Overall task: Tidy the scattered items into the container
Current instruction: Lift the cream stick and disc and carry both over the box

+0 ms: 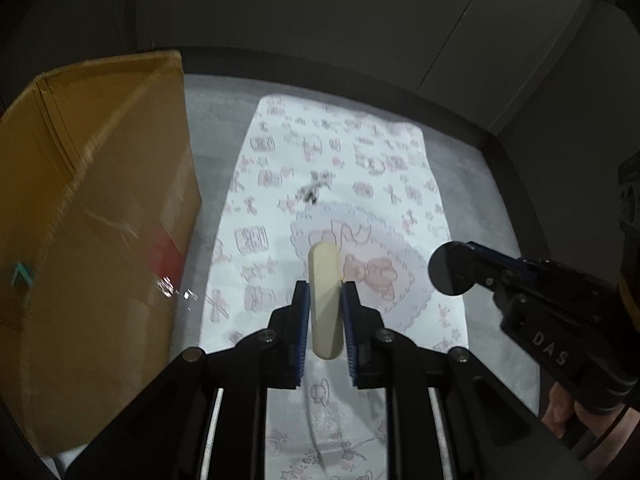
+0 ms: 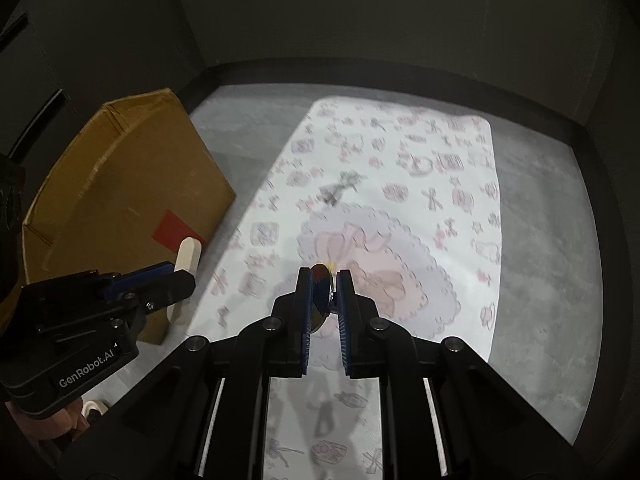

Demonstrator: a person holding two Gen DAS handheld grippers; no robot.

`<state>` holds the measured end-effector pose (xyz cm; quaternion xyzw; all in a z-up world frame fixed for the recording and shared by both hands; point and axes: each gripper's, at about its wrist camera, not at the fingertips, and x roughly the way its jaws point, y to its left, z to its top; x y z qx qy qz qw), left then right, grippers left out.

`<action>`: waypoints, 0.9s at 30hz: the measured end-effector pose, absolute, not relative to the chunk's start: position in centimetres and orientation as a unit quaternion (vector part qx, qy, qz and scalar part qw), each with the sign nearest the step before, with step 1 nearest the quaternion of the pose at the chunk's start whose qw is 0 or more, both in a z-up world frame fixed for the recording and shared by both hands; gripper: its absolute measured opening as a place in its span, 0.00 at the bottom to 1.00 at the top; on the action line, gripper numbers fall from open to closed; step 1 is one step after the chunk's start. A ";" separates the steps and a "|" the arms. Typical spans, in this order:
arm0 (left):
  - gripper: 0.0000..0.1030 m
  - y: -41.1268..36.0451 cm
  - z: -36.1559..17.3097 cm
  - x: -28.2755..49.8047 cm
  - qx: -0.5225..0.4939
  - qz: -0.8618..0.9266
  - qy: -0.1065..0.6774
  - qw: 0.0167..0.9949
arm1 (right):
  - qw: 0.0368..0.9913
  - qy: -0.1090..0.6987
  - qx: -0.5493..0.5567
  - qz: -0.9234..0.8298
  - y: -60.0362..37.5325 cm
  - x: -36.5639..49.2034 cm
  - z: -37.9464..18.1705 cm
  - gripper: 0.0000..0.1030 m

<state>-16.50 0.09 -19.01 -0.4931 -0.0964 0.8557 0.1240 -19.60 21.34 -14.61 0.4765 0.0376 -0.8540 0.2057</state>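
Left tool (image 1: 325, 304) clamped on a cream oblong bar (image 1: 326, 300), held in the air above the patterned cloth (image 1: 360, 168), cardboard box (image 1: 92, 208) close on the left. Right tool (image 2: 324, 296) pinched on a round flat disc (image 2: 322, 298), also off the cloth. Small dark trinket (image 2: 340, 188) lying alone mid-cloth, well apart from the box. Grey worktop (image 2: 540, 260) under the cloth

A grey surface (image 2: 540, 280) carried a white, pink-printed cloth (image 2: 460, 208) at centre; a cardboard box (image 2: 132, 184) stood on its left side.
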 end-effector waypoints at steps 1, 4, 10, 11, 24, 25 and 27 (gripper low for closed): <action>0.16 -0.3 -18.6 -16.6 -0.490 0.857 -0.099 0.122 | 0.208 0.037 0.473 -0.855 20.9 -19.7 -14.2 0.11; 0.16 -1.9 -17.5 -16.7 -0.481 0.862 -0.108 0.115 | 0.216 0.039 0.462 -0.859 19.5 -19.8 -13.1 0.11; 0.16 -5.1 -15.6 -16.8 -0.466 0.870 -0.124 0.100 | 0.241 0.038 0.444 -0.862 16.2 -19.8 -11.1 0.11; 0.16 -5.7 -15.4 -16.8 -0.464 0.871 -0.125 0.097 | 0.247 0.039 0.440 -0.863 15.4 -19.9 -10.7 0.11; 0.16 -15.2 -13.7 -16.1 -0.441 0.884 -0.151 0.041 | 0.317 0.052 0.408 -0.855 5.0 -19.2 -8.3 0.11; 0.16 -15.9 -13.7 -16.0 -0.440 0.884 -0.152 0.037 | 0.323 0.054 0.407 -0.853 4.0 -19.1 -8.3 0.11; 0.16 -17.4 -13.7 -15.8 -0.440 0.884 -0.156 0.028 | 0.333 0.058 0.405 -0.849 2.2 -18.8 -8.3 0.11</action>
